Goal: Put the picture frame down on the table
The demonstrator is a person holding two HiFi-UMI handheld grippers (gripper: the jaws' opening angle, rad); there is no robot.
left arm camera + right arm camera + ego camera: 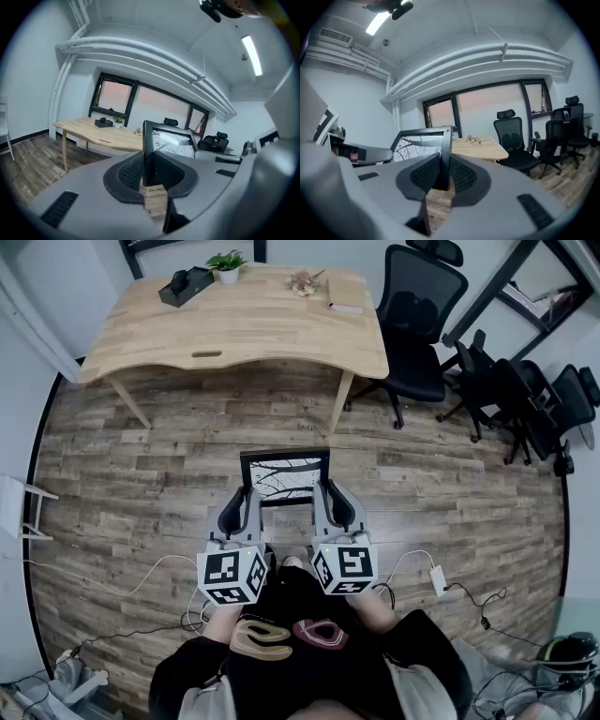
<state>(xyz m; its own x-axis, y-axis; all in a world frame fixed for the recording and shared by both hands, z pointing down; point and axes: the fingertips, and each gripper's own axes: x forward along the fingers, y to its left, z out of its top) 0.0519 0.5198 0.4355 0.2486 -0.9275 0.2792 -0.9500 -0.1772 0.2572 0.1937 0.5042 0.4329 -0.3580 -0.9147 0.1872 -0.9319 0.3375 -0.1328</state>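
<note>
Two pinches hold the frame: the left hand-held gripper clamps its left rail, the right hand-held gripper its right. It hangs near upright over the floor, rails running up, picture facing the person, well short of the tabletop.

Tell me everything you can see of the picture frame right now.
The picture frame is a thin, black, rectangular frame around a black-and-white print of bare branches. It is carried in the air above the wooden floor, some way short of the table, with the print facing the person. The left gripper is clamped on its left edge and the right gripper on its right edge, each with ribbed pads pressed against the black moulding. Nothing else touches it.
</note>
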